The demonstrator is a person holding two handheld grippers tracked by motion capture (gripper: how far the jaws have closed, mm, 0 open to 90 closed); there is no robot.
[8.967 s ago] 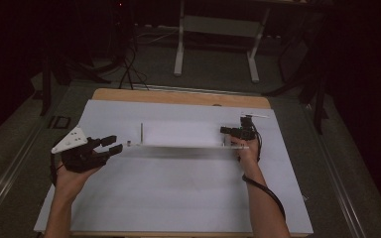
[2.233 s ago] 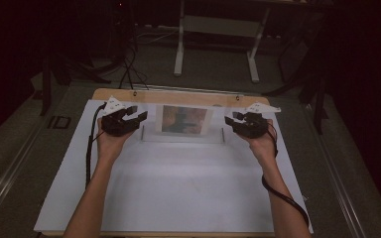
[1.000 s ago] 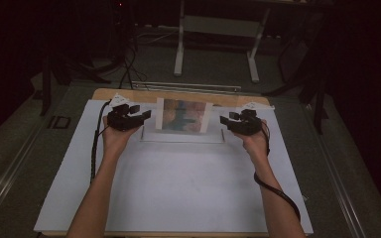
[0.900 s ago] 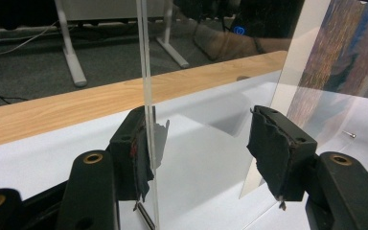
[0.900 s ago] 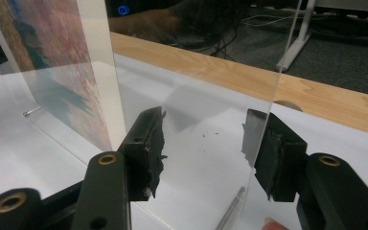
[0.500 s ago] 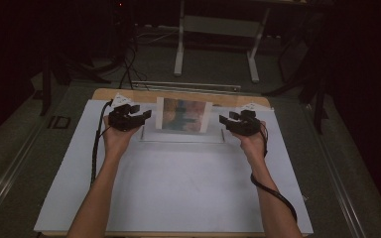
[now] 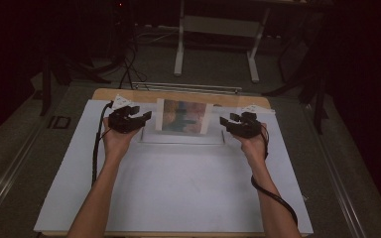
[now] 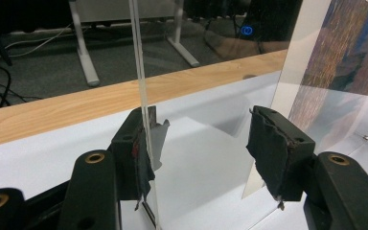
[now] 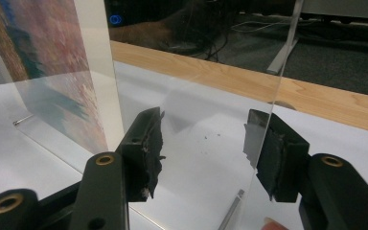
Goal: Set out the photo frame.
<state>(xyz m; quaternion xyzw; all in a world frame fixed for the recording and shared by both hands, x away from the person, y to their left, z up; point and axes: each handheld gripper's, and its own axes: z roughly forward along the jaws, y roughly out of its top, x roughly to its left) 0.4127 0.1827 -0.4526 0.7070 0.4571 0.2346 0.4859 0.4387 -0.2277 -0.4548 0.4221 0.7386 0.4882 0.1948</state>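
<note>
The tabletop (image 7: 178, 198) carries a white sheet, with a bare wooden strip along its far edge; near that edge stands the clear acrylic picture stand (image 7: 183, 117), which nine seconds ago lay folded low on the sheet and now holds a colourful landscape print (image 7: 181, 116) upright at its middle; so the raising looks done, and what remains is likely settling it square and letting go. The left gripper (image 7: 138, 118) is at the stand's left side panel, its fingers (image 8: 136, 148) spread wide, one pad touching the panel's edge, the other well clear, so nothing is clamped. The right gripper (image 7: 229, 122) is at the stand's right panel; its fingers (image 9: 146, 151) are parted about half, straddling the clear pane (image 9: 191, 110) without pressing it.
</note>
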